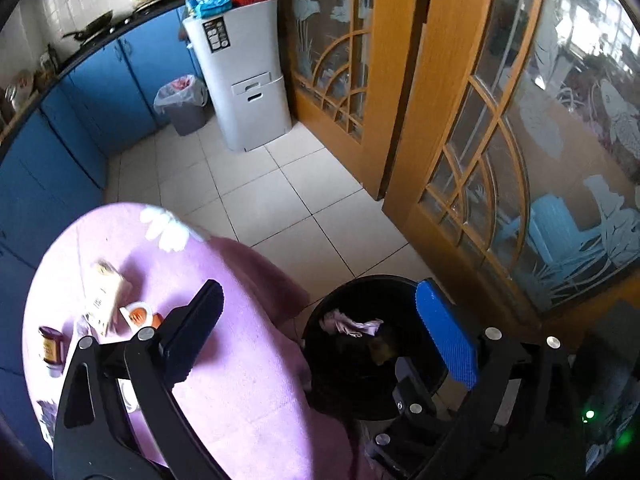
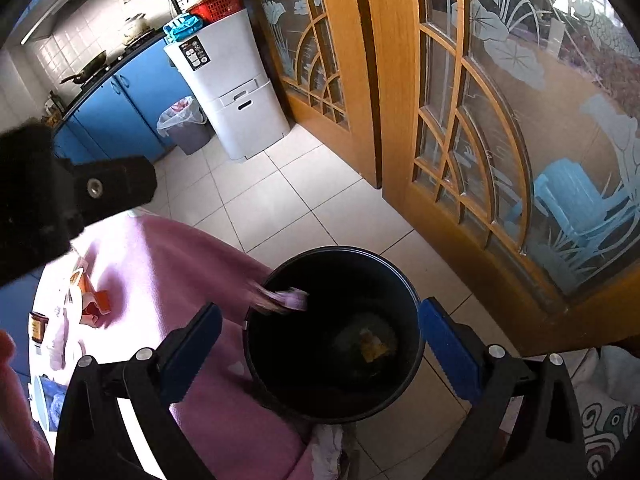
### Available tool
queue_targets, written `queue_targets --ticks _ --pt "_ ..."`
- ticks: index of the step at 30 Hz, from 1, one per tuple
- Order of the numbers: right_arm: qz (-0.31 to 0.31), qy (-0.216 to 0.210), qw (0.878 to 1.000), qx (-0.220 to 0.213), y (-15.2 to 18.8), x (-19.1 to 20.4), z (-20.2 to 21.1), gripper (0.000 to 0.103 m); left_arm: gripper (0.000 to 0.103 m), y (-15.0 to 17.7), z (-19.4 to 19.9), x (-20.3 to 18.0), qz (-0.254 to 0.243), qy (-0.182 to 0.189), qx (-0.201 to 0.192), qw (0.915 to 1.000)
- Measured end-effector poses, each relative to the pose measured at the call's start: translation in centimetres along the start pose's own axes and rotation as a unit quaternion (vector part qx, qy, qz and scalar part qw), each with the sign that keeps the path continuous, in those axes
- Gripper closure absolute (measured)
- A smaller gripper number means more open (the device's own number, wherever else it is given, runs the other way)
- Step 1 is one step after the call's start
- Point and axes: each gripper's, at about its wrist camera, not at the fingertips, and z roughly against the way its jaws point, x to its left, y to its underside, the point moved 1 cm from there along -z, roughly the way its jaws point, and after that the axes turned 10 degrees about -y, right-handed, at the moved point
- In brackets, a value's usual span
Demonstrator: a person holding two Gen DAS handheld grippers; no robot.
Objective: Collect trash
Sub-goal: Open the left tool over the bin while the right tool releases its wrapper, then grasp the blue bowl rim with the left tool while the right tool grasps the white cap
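Observation:
A black trash bin stands on the floor beside a round table with a pink cloth. A crumpled pinkish wrapper is blurred at the bin's mouth, apart from both grippers. Yellow trash lies at the bin's bottom. My left gripper is open and empty above the table edge and bin. My right gripper is open and empty over the bin. A carton, an orange-white packet and a small jar remain on the table.
Wooden glass-panelled doors stand close on the right. A grey cabinet and a lined grey bin stand at the far wall by blue kitchen cupboards. The left gripper's body crosses the right wrist view's left side.

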Motion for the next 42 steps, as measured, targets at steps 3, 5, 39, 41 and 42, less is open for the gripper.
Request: queue_targets --ticks 3,5,39,41,42 --pt "-0.001 -0.001 1.000 0.001 0.0 0.0 0.0 0.007 0.007 0.1 0.3 0.2 0.000 -0.006 -0.005 1.0000" --pt "-0.002 -0.003 1.000 0.001 0.0 0.0 0.0 0.007 0.007 0.2 0.4 0.4 0.001 -0.016 -0.008 0.9998" --pt "0.133 -0.093 0.986 0.035 4.0 13.5 0.4 0.007 0.007 11.5 3.7 20.1 0.156 -0.132 0.054 0.9775" --pt "0.155 -0.099 0.982 0.047 4.9 15.4 -0.1 0.007 0.007 14.1 3.2 21.7 0.168 -0.137 0.084 0.9724" --pt "0.164 -0.102 0.980 0.052 5.2 16.1 -0.3 0.007 0.007 14.9 3.0 22.1 0.171 -0.135 0.094 0.9713"
